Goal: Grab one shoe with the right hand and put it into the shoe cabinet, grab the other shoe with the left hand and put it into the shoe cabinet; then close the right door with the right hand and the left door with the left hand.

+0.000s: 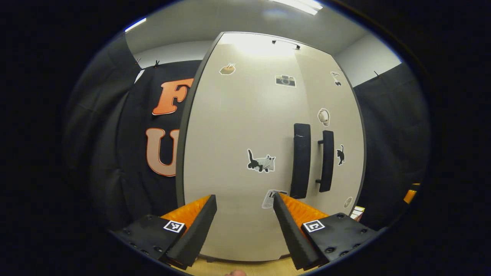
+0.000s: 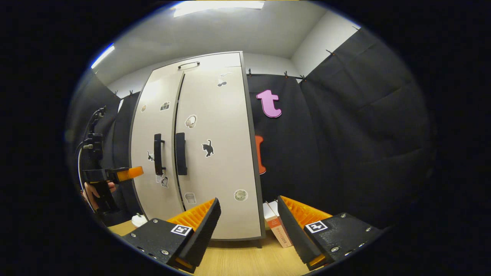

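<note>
The left claw [image 1: 244, 214], jaws apart and empty, faces the tall white sticker-covered shoe cabinet [image 1: 238, 126], whose two doors sit shut, black bar handles [image 1: 300, 160] side by side.

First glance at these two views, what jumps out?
The tall pale shoe cabinet, both doors shut, two black vertical handles side by side at the seam and small stickers such as a black cat scattered over the fronts. In the left gripper view the left gripper hangs open right before the left door. In the right gripper view the right gripper is open too, with a small box on the floor beside the cabinet.
</note>
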